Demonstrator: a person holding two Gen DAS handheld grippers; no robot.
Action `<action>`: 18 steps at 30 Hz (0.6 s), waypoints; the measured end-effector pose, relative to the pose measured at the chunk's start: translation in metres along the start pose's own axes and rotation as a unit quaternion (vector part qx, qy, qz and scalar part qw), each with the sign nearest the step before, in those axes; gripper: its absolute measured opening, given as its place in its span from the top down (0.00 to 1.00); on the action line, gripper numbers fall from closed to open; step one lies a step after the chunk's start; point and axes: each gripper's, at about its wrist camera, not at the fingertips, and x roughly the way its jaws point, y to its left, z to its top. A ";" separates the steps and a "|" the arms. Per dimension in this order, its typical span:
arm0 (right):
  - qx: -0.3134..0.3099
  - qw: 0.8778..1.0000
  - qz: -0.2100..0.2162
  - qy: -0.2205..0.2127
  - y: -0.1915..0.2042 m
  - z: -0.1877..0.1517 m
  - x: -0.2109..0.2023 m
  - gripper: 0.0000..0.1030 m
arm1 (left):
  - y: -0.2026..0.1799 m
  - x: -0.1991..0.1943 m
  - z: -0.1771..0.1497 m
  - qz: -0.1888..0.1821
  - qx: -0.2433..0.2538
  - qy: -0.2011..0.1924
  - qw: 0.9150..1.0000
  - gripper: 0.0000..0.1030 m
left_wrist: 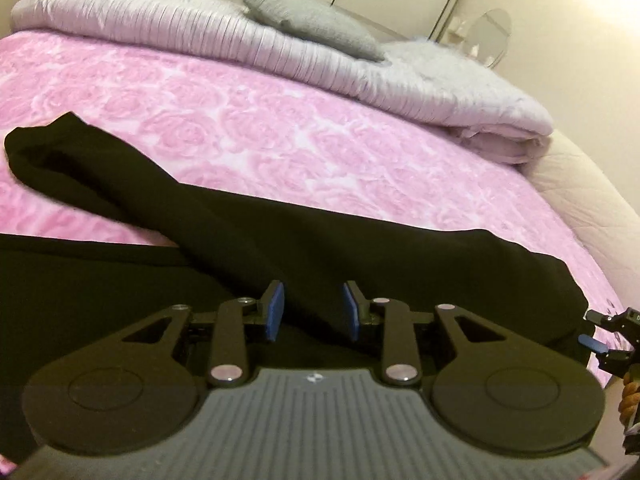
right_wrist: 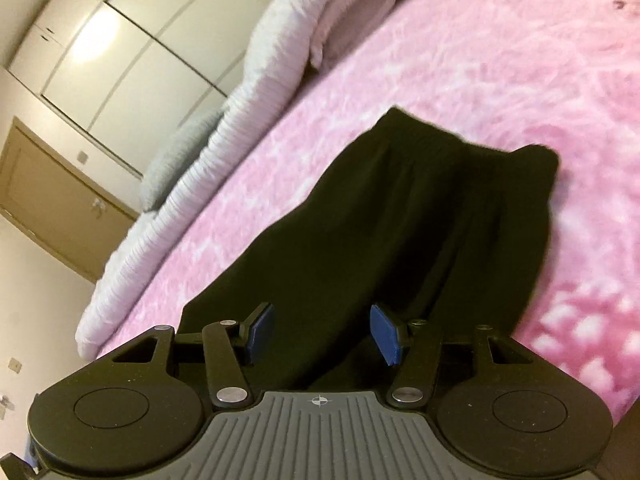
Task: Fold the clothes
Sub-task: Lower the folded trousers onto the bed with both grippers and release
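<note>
My black trousers (left_wrist: 304, 240) lie spread on the pink rose-patterned bedspread (left_wrist: 248, 132), one leg folded slantwise over the rest, waistband at the end far from my right gripper (right_wrist: 322, 334). My left gripper (left_wrist: 314, 310) hovers over the dark cloth, jaws wide and empty. The right one also gapes wide, holding nothing.
</note>
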 end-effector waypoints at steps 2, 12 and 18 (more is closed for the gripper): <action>0.015 1.000 0.008 -0.026 -0.009 -0.006 -0.016 0.45 | -0.003 -0.007 -0.010 0.000 0.022 -0.018 1.000 0.74; 0.133 0.989 0.039 -0.054 -0.041 0.001 -0.063 0.45 | -0.014 -0.027 -0.013 -0.007 -0.059 -0.009 0.998 0.66; 0.100 0.994 0.028 -0.027 -0.041 0.005 -0.051 0.45 | -0.001 0.011 0.002 0.020 -0.107 0.024 0.994 0.65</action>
